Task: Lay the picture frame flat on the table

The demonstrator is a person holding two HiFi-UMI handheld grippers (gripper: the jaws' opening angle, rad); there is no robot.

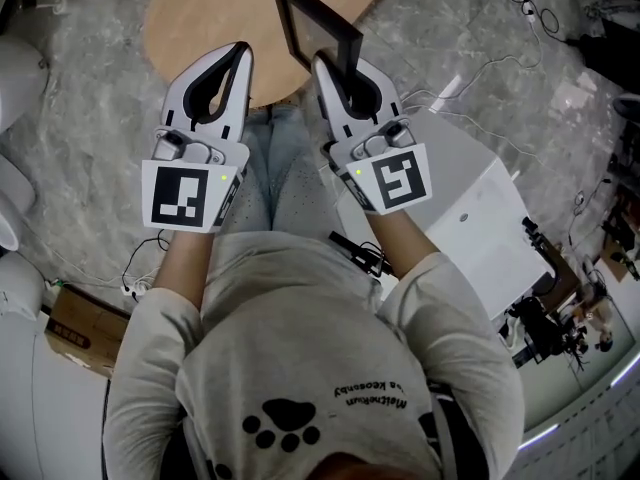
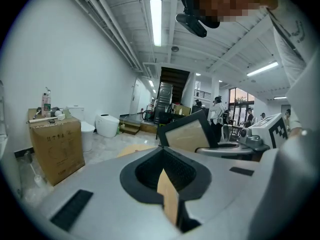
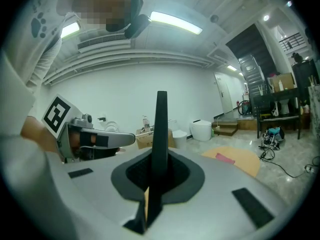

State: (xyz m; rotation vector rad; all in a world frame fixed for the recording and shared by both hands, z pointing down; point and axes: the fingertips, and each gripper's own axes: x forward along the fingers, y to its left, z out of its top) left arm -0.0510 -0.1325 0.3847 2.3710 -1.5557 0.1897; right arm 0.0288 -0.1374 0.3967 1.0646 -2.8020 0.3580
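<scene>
Picture frame was up off the flat, and here was how it stood from the nearest thing outward: closest in the head view was the person's pale shirt with its black paw print, both forearms reaching forward from it. Next came the two marker cubes, then the grippers side by side. The left gripper had its jaws pressed together with nothing between them, a fact its own view confirmed, only a tan sliver of table showing past the closed pads. The right gripper was clamped on the frame's lower edge, and in the right gripper view the black frame rose edge-on straight out from between the jaws. The frame tilted, its glass facing up and toward the person, held over the near rim of the round wooden table; whether any corner touched the wood could not be told. Off to the right sat a white box, to the lower left a cardboard box, and grey marbled floor lay round the table.
</scene>
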